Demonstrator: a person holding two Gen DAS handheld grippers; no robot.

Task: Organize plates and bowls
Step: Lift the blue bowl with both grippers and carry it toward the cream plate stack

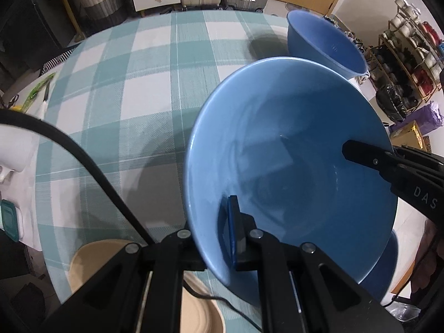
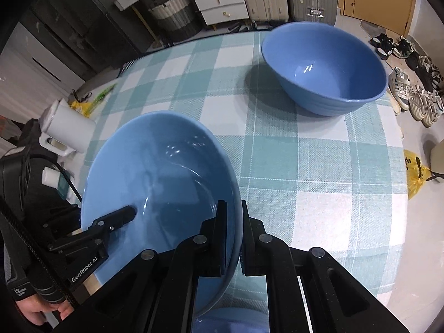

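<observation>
Carrying a blue bowl (image 2: 161,183) above the checked tablecloth (image 2: 319,183), left gripper (image 1: 219,238) and right gripper (image 2: 234,236) both clamped on opposite rims, probably next lowering it level into the second bowl (image 2: 324,69).

Shallow bowl (image 2: 163,183) tilted above the checked tablecloth (image 2: 319,180), its rim between the left gripper (image 1: 211,238) and right gripper (image 2: 233,238) fingers, deep bowl (image 2: 324,69) standing beyond it, white jug (image 2: 66,130) to its left, tan plate (image 1: 91,260) beneath the left gripper.

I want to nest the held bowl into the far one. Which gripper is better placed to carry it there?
Right. Both hand-held grippers, left and right, clamp the held bowl's rim, but the far bowl sits on the right gripper's side, straight ahead.
</observation>
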